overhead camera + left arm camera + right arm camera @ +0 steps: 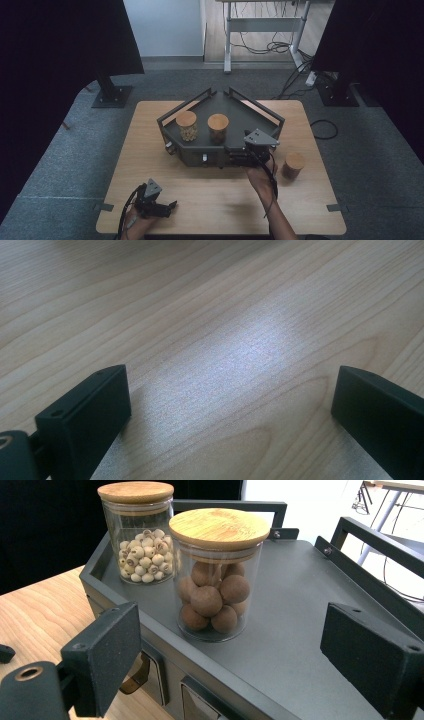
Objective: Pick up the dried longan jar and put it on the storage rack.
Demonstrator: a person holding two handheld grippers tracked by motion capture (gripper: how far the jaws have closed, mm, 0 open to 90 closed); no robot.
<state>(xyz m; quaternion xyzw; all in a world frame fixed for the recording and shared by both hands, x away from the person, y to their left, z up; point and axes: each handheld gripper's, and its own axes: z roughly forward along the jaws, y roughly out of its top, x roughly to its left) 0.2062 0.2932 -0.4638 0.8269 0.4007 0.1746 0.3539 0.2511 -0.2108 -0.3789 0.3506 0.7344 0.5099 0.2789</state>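
A dark metal tray stand [235, 107] sits mid-table with two wood-lidded glass jars on it. One jar holds pale beads [187, 126] [140, 535], the other holds brown balls [218, 128] [216, 577]. A third lidded jar [294, 165] stands on the table to the right of the stand. My right gripper [248, 149] [230, 635] hovers at the stand's front edge, open, with the brown-ball jar just ahead of its jaws and nothing between them. Near the table's front left, my left gripper [169, 205] [232, 385] is open low over bare wood.
The stand [300, 605] has raised rails at its back and sides and small drawers in its front face. The wooden table [150, 150] rests on grey carpet. Dark screens on stands flank it, and a desk frame with cables stands behind.
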